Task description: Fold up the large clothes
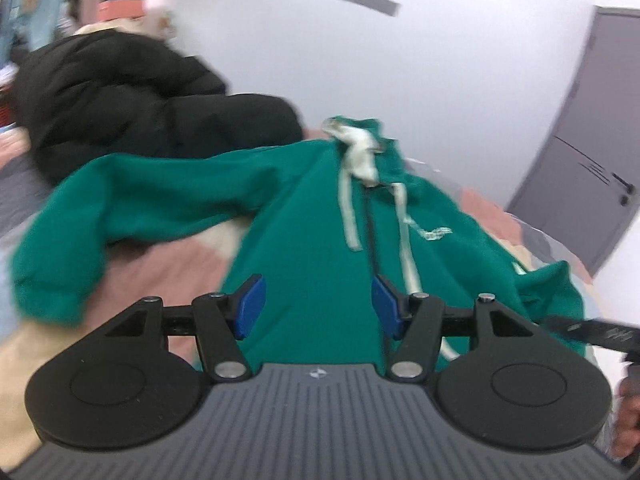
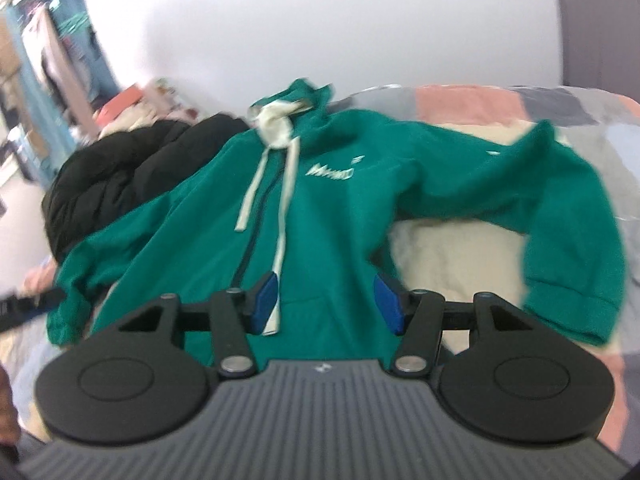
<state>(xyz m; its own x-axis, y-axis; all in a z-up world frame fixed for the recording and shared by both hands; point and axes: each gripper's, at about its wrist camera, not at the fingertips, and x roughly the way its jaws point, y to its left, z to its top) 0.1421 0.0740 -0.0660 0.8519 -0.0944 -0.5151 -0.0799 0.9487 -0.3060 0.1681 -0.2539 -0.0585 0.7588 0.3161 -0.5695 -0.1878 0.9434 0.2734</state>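
Observation:
A green zip hoodie (image 1: 304, 216) (image 2: 332, 216) with cream drawstrings lies front up on a bed, hood at the far end, sleeves spread to both sides. My left gripper (image 1: 318, 306) hovers over its lower hem, jaws apart, blue pads clear of the cloth. My right gripper (image 2: 326, 304) stands open above the hem too, with the end of one drawstring (image 2: 280, 248) just inside its left pad; nothing is pinched. The left sleeve cuff (image 1: 44, 284) hangs near the bed's left side, and the right cuff (image 2: 576, 308) lies at the right.
A black puffer jacket (image 1: 132, 100) (image 2: 132, 168) is heaped at the far left, touching the hoodie's shoulder. The patchwork bedspread (image 1: 168, 264) (image 2: 452, 256) of pink, cream and grey lies beneath. A grey door (image 1: 592, 160) and white wall stand behind. A hand (image 1: 630, 420) shows at the lower right.

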